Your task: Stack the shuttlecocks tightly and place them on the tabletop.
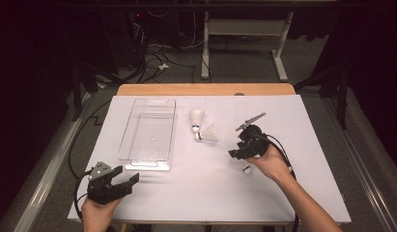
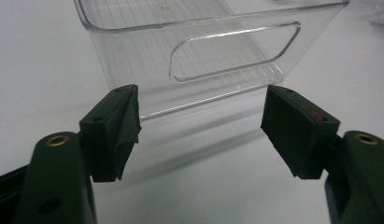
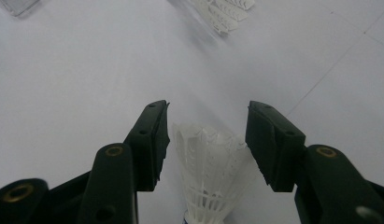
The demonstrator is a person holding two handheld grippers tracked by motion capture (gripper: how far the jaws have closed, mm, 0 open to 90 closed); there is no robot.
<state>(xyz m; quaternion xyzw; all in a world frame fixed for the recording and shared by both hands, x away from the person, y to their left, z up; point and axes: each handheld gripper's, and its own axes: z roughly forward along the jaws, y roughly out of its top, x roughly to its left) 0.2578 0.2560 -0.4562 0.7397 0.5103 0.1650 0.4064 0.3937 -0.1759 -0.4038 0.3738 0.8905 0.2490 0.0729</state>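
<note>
1. The right claw point(image 1: 245, 151) is spread, one jaw on each side of a white shuttlecock point(image 3: 212, 172) on the table point(image 1: 302, 203), not yet touching its feathers.
2. That shuttlecock lies directly under this claw, between it and the person's right hand point(image 1: 269, 163). In the right gripper view its feathered skirt points away from the hand and its cork end sits nearest the hand.
3. A clear plastic bin point(image 1: 150, 133) stands well to the left of this shuttlecock. Two more shuttlecocks point(image 1: 202, 126) lie between, just beside the bin's right wall.
4. The left claw point(image 1: 126, 181) is spread and holds nothing, near the bin's handle end.
5. Bare table surrounds the shuttlecock, leaving open room, likely for a lift toward the bin.
</note>
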